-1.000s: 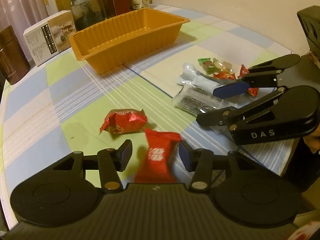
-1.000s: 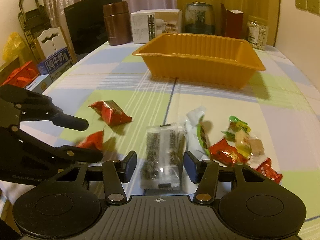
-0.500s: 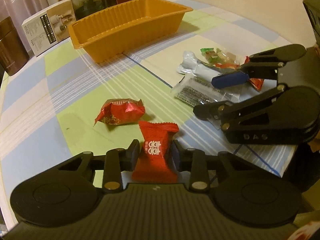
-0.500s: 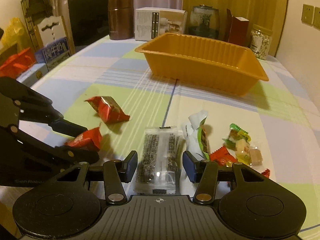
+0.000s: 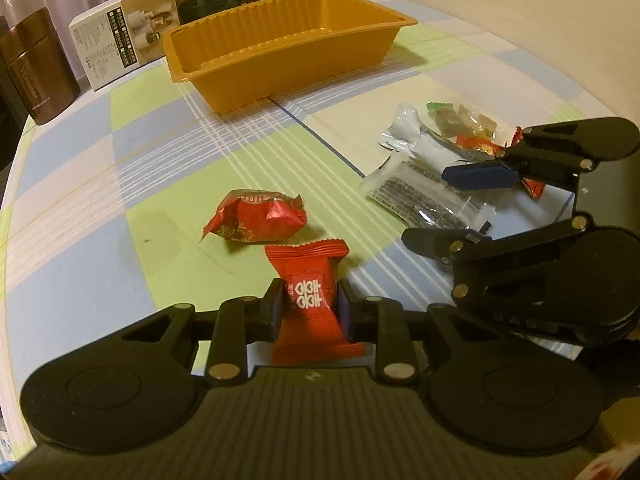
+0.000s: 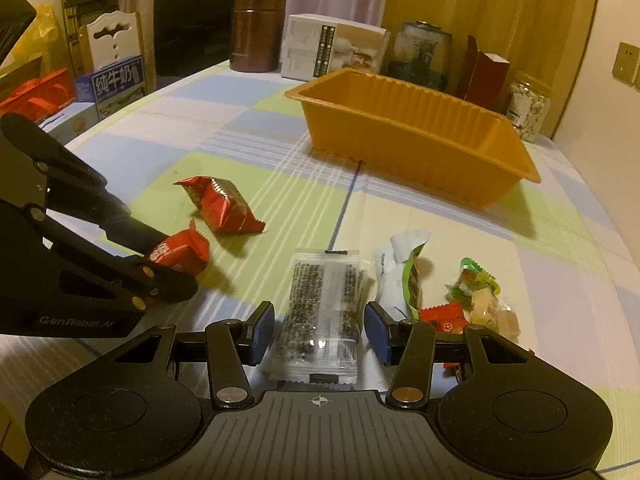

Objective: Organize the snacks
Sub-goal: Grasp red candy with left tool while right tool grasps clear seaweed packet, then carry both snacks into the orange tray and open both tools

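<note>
Left gripper (image 5: pixel 310 307) tips steeply down at the table (image 5: pixel 80 184), jaws closing, pads pinching the red packet (image 5: pixel 310 292) just beside the foil candy (image 5: pixel 256 220). Right gripper (image 6: pixel 319 330) angles down too, jaws closing but apart, straddling the clear sesame bar (image 6: pixel 322 316) without touching. The orange tray (image 6: pixel 420 144) sits well beyond.

An empty orange tray (image 6: pixel 416 140) stands on the checked worktop (image 6: pixel 240 136). Near it lie a crinkled red candy (image 5: pixel 256 216), a red packet (image 5: pixel 310 296), a clear sesame bar (image 6: pixel 322 312), a white pack (image 6: pixel 394 272) and small sweets (image 6: pixel 476 296).
</note>
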